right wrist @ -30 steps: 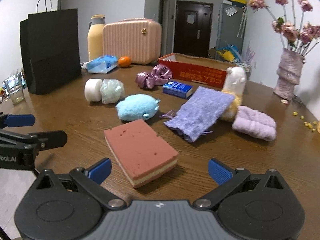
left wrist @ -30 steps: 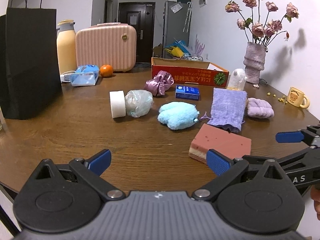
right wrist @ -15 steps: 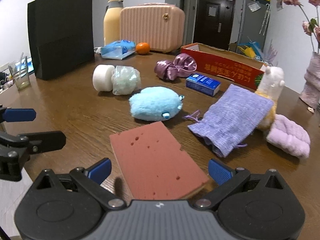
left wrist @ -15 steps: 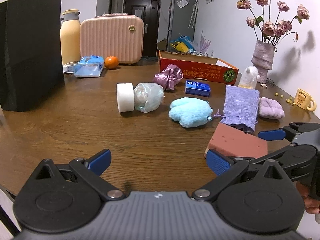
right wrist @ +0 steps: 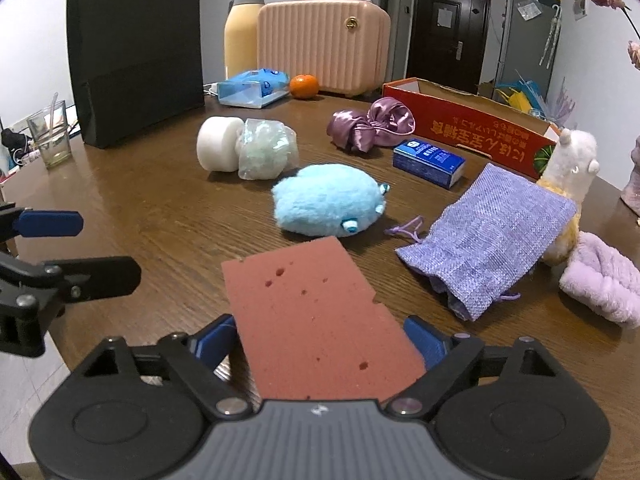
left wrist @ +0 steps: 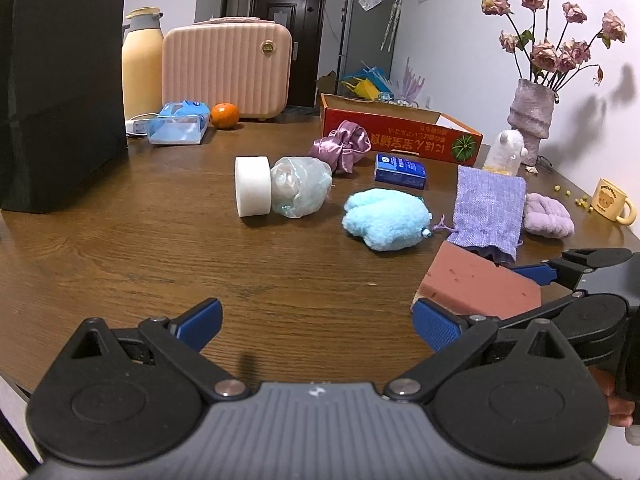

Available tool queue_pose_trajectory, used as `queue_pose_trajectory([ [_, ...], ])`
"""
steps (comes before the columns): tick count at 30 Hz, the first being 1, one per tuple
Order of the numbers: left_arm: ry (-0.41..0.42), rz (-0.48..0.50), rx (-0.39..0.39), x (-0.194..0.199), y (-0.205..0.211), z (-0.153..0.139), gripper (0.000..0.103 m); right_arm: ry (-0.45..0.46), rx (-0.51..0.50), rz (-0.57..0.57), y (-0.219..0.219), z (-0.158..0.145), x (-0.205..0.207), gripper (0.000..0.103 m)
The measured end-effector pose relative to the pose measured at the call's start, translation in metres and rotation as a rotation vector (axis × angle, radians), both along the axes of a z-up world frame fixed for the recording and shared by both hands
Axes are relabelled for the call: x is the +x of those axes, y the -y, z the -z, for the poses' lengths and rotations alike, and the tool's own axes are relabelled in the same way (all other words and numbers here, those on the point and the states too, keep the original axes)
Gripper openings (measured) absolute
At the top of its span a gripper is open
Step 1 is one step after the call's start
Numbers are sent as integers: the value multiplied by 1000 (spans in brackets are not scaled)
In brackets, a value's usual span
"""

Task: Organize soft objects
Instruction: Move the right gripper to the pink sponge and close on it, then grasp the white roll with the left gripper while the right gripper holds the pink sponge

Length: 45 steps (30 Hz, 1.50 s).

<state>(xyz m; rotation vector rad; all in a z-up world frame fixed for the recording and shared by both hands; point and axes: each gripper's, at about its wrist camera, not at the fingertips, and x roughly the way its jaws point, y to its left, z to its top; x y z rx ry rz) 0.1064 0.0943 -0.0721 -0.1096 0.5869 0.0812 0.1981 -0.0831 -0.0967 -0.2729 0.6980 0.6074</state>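
A red-brown sponge (right wrist: 316,312) sits between the fingers of my right gripper (right wrist: 320,340), whose blue pads press its sides; it also shows in the left wrist view (left wrist: 480,284). My left gripper (left wrist: 316,320) is open and empty over the near table edge. On the table lie a blue plush (right wrist: 328,200), a lilac drawstring pouch (right wrist: 492,236), a lilac fluffy band (right wrist: 600,280), a purple satin scrunchie (right wrist: 368,124), a white alpaca toy (right wrist: 568,172), a white sponge roll (right wrist: 216,142) and a bagged pale-green puff (right wrist: 264,148).
A red cardboard box (right wrist: 464,120) stands open at the back right. A black paper bag (right wrist: 136,52), cream flask (right wrist: 240,32), pink case (right wrist: 324,44), orange (right wrist: 304,86), tissue pack (right wrist: 252,88), blue carton (right wrist: 428,158), glass (right wrist: 50,132), vase (left wrist: 532,116) and mug (left wrist: 610,202) ring the table.
My right gripper has moved forward over the sponge and closed its fingers onto the sponge's sides. My left gripper has stayed open and shifted only slightly.
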Motion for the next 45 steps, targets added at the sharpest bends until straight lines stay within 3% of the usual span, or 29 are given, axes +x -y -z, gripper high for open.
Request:
queue_pose_trajectory([
  [9,-7,-3,-2,1,3,0,103,10,27,-29,4,0,-3,83],
  [25,8,-7,16,13,8,-10,103,91,115,51,39,-19,-3,81],
  [34,12,-19,49,35,11,-19,103,137,143,103,60,-29,6,81],
  [45,22,-112,128,77,-11,-25,103,166,151,163,78,-34,20,81],
])
